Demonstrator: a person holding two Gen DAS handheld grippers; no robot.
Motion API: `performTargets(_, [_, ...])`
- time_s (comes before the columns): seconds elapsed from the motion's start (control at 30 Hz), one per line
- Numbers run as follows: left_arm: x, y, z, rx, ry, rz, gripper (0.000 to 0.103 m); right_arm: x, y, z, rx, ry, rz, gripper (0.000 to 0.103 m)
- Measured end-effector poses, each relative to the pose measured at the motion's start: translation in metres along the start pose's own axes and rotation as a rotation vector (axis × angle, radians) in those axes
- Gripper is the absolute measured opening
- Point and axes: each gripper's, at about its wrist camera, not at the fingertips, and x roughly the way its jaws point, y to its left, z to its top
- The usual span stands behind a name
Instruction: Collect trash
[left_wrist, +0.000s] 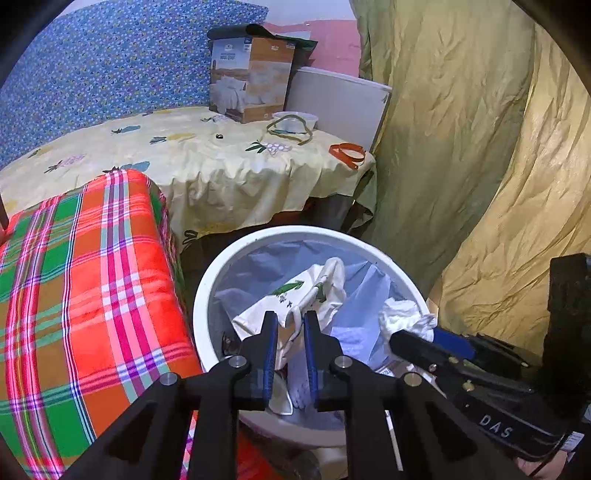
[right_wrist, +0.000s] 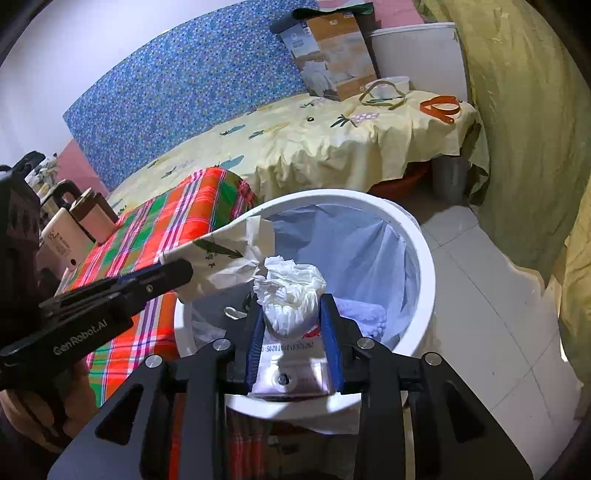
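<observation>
- Two pairs of tongs hang over one white trash bin (left_wrist: 207, 280), which stands on the floor and is lined with a pale blue bag (right_wrist: 354, 243).
- Leftmost lies a plaid blanket (left_wrist: 85, 280) in orange, green and pink, just beside the bin's rim.
- Behind it stands a bench under a yellow fruit-print cloth (left_wrist: 207, 162), backed by a blue dotted panel (left_wrist: 103, 62).
- On that cloth sit a printed cardboard box (left_wrist: 251, 77), a clear tub (left_wrist: 295, 120) with an olive strap (left_wrist: 291, 133) draped over it, and an orange strap (left_wrist: 347, 153) near the corner.
- Left tongs (left_wrist: 290, 317): the blue pads stand a narrow gap apart, and a fold of the cream printed paper bag (left_wrist: 295, 295) runs between them over the bin; whether the pads still press on it cannot be told.
- Right tongs (right_wrist: 291, 306): the jaws are a modest way apart with a crumpled white tissue (right_wrist: 288, 291) between the tips and a silvery packet (right_wrist: 291, 369) with a printed label further back; the pads appear to touch the packet's sides, above the bin's near rim.
- Rightmost hangs a wrinkled olive-yellow curtain (left_wrist: 461, 147), with pale floor tiles (right_wrist: 480, 295) below it in the right wrist view.
</observation>
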Motion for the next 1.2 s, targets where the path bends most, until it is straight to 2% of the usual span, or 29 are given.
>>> performTargets(0.13, [-0.002,0.004,0.002,-0.005,-0.017,-0.021,0.027,-0.002,0.0,0.001,-0.011,-0.009,0.0,0.043])
performTargets(0.27, [-0.004,0.007,0.001,-0.009,-0.02,-0.021,0.028,-0.004,0.001,0.002,-0.014,-0.016,-0.001,0.055])
performTargets(0.6, [-0.032,0.015,-0.01,-0.023,-0.046,0.005,0.028,-0.017,0.006,-0.001,-0.01,-0.036,-0.004,0.056])
performTargets(1.2, [-0.115,0.023,-0.065,-0.069,-0.096,0.089,0.028,-0.047,0.054,-0.02,-0.101,-0.071,0.035,0.056])
